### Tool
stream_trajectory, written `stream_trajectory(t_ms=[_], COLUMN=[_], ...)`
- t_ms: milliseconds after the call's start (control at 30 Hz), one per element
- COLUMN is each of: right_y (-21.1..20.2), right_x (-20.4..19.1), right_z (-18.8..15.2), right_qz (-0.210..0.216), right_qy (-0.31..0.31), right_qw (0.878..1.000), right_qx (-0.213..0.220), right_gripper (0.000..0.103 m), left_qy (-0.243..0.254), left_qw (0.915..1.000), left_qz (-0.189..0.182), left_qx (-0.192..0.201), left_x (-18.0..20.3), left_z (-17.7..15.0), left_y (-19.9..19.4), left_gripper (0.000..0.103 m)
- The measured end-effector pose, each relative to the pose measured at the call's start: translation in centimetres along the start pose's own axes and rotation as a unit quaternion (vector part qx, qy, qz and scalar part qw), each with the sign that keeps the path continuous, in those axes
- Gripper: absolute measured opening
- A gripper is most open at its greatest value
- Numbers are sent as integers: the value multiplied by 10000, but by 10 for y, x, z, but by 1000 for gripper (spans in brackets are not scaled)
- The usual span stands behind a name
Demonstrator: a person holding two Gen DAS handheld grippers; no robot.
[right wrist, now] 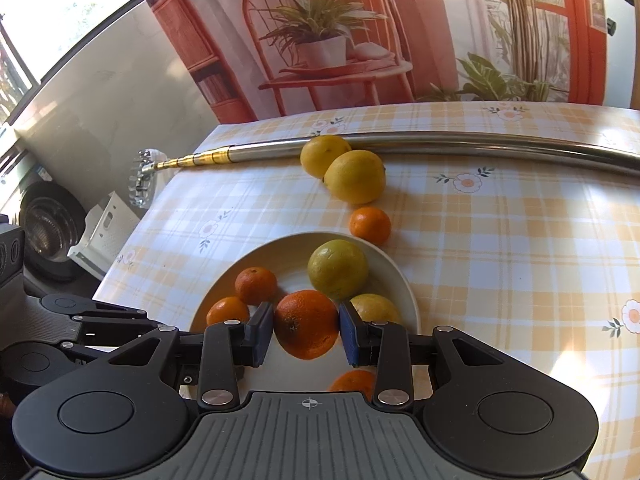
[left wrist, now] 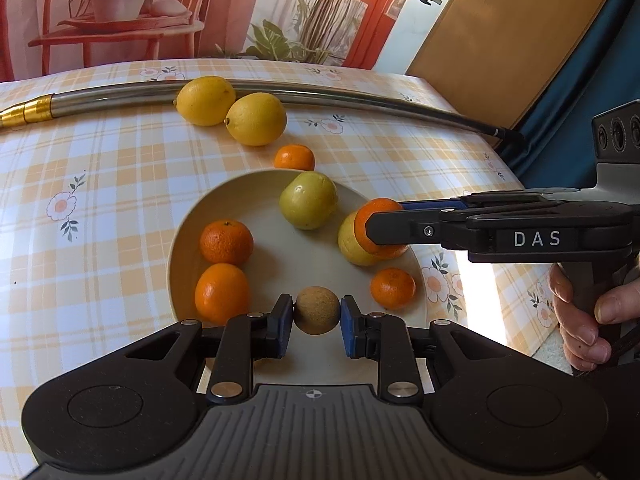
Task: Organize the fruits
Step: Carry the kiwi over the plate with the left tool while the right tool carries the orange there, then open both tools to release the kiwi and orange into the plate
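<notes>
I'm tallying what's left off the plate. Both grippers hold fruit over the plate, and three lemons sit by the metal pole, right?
Not quite: two lemons lie by the metal pole, as the right wrist view shows. The left gripper and right gripper do hold fruit over the plate.

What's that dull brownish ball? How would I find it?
Start at the cream plate on the checked tablecloth. At its near edge, the left hand-held gripper pinches a small tan fruit. It is matte brown, unlike the shiny oranges and yellow-green fruit around it.

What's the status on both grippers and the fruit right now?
Left gripper shut on brown fruit. Right gripper shut on orange over plate. Nothing blocking.
</notes>
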State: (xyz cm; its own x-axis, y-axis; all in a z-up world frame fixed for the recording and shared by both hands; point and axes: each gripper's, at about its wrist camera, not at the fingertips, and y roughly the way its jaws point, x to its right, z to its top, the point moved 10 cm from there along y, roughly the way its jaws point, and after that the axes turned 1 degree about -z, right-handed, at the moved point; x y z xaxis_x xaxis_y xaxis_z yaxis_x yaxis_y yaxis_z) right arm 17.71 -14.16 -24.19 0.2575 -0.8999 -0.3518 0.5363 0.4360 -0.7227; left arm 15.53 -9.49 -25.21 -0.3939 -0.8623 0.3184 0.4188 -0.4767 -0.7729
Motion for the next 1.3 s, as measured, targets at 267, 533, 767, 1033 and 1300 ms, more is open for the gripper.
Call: stream_trajectory(t_ms=[267,533,767,1033,1300], right_y=[4,12,18,21,23], right_x=[-18,-22,-20,-19,-18], right_z=[-37,-48,-57,-62,-63], right_qz=[-48,-93,-133,-138,-105], right_qy=[-305,-332,-359,-396,-388], right_qw=[9986,9970,9952,9943,9941], right_qx=[-422,-696,-903,-976,-1006], right_gripper=[33,33,33,33,34], left_qy=[-219,-314,-191,-154,-177], left_qw=[9996,9994,9994,9993,9992], left_qz=[-63,64,241,270,282], left_qx=[-177,-141,-187,-198,-207], left_x=[3,-5,-8,-8,-9], left_z=[-29,-34,-36,-35,-35], left_y=[1,-1,1,4,4], left_gripper=[27,27,27,27,27])
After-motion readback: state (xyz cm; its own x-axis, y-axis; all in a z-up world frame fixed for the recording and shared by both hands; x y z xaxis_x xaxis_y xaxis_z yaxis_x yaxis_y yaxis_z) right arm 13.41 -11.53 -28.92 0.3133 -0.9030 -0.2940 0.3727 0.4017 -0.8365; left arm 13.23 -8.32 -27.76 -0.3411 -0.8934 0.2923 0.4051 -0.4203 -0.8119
